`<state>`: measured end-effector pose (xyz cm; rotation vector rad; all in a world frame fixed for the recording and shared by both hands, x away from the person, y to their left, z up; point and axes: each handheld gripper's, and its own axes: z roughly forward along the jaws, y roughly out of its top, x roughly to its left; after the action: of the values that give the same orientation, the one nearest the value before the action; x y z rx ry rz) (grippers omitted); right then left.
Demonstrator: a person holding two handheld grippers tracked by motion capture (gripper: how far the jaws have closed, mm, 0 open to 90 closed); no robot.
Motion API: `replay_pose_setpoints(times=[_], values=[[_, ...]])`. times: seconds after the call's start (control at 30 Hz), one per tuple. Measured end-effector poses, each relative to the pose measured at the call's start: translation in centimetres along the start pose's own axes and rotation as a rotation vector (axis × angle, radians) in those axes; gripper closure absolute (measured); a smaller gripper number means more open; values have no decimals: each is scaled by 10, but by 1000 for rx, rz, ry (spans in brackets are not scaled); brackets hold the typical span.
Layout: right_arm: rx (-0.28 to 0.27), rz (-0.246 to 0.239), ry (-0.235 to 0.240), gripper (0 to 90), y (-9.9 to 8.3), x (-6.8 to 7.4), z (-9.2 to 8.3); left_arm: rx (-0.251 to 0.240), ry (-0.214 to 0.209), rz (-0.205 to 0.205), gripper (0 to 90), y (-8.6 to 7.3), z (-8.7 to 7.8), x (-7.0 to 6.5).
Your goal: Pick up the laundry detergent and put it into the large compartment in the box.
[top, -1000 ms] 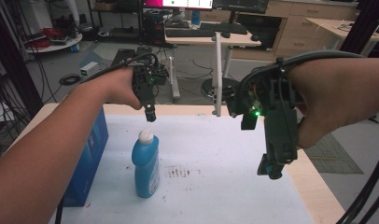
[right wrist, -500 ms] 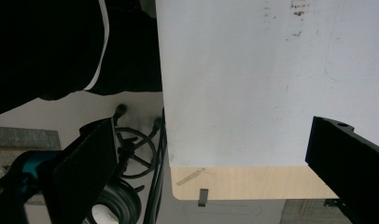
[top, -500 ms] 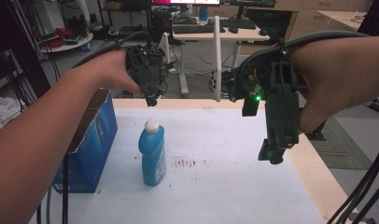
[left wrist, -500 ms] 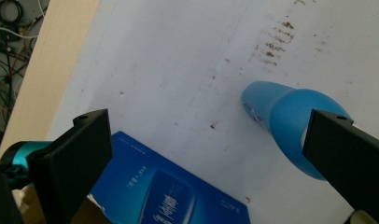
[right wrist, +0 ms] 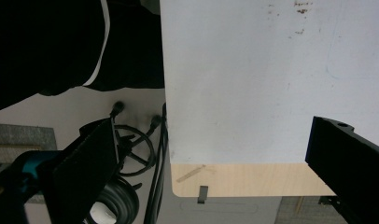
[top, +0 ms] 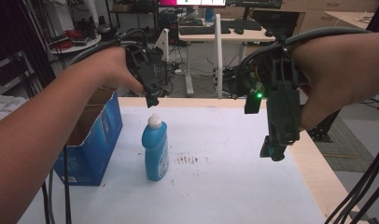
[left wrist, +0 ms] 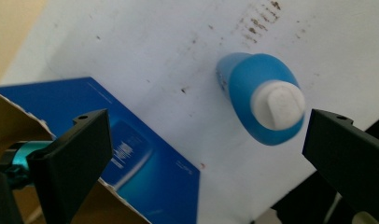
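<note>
A blue bottle (top: 155, 149) with a white cap (top: 154, 121) stands upright on the white table top (top: 215, 186), left of centre. My left gripper (top: 151, 100) hangs just above and behind the cap, pointing down, open and apart from it. In the left gripper view (left wrist: 206, 140) the bottle (left wrist: 253, 79) shows from above, with its cap (left wrist: 277, 103) close to the right-hand jaw. My right gripper (top: 273, 152) is held high over the table's right side. It is open and holds nothing, its jaws spread wide in the right gripper view (right wrist: 211, 158).
An open blue cardboard box (top: 92, 140) stands at the table's left edge, next to the bottle. Brown marks (top: 187, 159) stain the table top. A bare wooden strip (right wrist: 253, 179) borders the table, with cables (right wrist: 131, 154) on the floor beyond. Desks and racks stand behind.
The left gripper has stayed just above the bottle's cap, and the right gripper has risen slightly. More of the blue box now shows at the left.
</note>
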<state>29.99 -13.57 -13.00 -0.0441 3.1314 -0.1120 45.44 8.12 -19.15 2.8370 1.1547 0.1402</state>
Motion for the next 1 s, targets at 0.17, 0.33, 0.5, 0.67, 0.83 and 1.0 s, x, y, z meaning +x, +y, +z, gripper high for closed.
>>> replay_pose_setpoints(times=[0.17, 0.33, 0.5, 0.67, 0.83, 1.0], values=[[-4, -8, -8, 14, -3, 4, -2, -3, -18, -79, 17, -6, -3, -8], [-5, -20, -14, 13, -4, 8, -5, -2, -44, -162, 17, -12, -2, -13], [-6, -33, -20, 13, -2, 14, -4, -22, -68, -217, 17, -15, 5, -21], [-13, -59, -25, 13, 0, 19, -4, -46, -97, -276, 17, -21, 15, -27], [-14, -68, -30, 13, 1, 22, -4, -58, -112, -333, 17, -25, 27, -29], [-16, -74, -29, 13, 2, 24, -3, -63, -128, -357, 17, -26, 37, -30]])
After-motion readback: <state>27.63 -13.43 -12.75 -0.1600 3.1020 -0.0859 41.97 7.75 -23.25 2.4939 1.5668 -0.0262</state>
